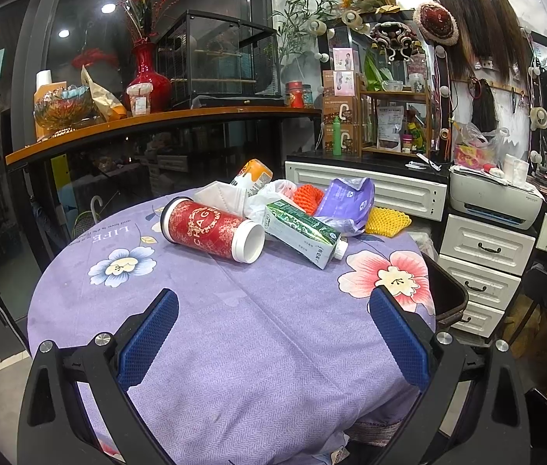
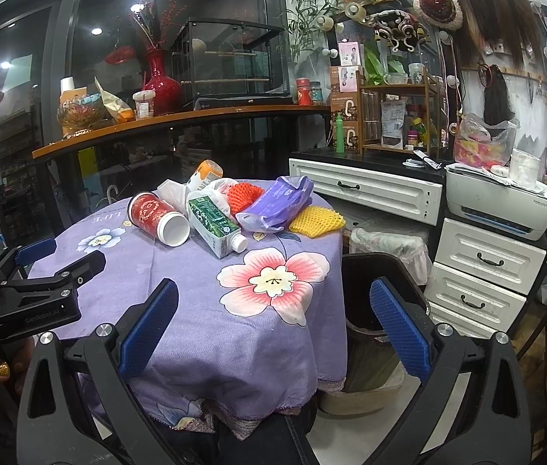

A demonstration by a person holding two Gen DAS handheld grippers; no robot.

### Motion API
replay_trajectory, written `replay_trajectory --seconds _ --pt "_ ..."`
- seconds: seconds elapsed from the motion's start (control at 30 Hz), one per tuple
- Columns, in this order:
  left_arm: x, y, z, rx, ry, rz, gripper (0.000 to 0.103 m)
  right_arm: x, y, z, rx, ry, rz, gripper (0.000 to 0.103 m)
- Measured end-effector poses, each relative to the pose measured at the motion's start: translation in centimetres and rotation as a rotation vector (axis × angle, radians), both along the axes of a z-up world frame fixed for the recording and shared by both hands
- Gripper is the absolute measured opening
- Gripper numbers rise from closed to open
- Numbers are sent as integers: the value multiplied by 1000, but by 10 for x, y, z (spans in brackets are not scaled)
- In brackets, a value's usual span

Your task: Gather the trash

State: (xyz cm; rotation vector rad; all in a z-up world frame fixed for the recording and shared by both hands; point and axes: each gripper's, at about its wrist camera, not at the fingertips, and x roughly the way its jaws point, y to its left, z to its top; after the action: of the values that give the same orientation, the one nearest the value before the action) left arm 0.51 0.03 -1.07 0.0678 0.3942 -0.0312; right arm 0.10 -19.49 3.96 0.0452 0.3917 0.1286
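Trash lies in a pile at the far side of a round table with a purple floral cloth: a red paper cup on its side, a green milk carton, a purple plastic bag, an orange foam net, a yellow foam net, a white mask and an orange-capped bottle. My left gripper is open and empty above the near cloth. My right gripper is open and empty at the table's right edge.
A dark bin stands on the floor right of the table. White drawers with a printer are further right. A shelf counter with a red vase is behind. The left gripper shows in the right wrist view.
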Motion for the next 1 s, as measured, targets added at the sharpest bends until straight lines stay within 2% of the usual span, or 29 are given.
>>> replay_trajectory --seconds 1.0 --pt "0 0 0 2 1 0 98 1 4 -3 1 5 0 98"
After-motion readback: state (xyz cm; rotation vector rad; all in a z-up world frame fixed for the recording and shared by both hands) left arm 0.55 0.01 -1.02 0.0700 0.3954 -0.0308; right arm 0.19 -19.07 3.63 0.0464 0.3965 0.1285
